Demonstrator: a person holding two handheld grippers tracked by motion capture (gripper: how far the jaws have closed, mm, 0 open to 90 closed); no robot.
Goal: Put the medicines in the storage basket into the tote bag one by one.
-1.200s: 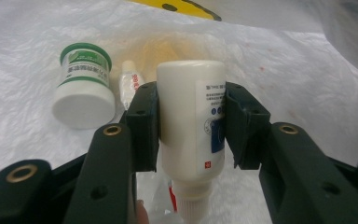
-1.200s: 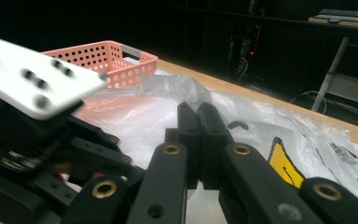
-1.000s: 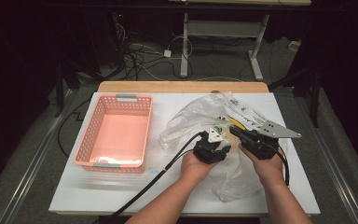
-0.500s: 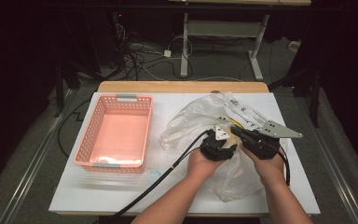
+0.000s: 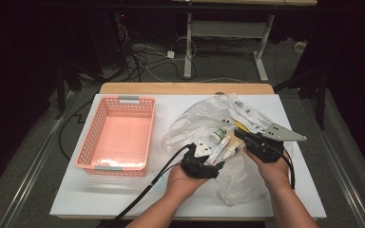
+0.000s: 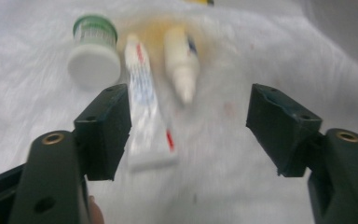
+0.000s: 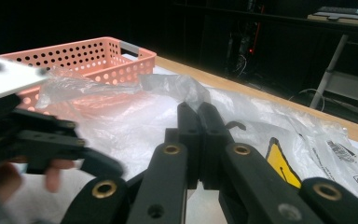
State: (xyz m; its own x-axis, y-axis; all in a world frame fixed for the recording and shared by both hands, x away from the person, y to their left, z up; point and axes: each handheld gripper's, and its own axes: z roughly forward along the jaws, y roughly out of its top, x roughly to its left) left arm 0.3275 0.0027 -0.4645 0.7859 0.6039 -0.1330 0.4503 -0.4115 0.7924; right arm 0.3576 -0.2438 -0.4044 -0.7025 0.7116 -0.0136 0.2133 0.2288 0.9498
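Tube (image 6: 145, 116): lies just beyond your left gripper (image 6: 189, 126), long axis pointing away.
Left gripper: jaws just opening, nothing held.
Right gripper (image 7: 198, 140): closed on bag (image 7: 135, 116).

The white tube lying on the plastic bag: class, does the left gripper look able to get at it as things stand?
Probably yes. The left gripper, whose jaws have just been opening, has the white tube uncovered just ahead, by one jaw, on the plastic bag.
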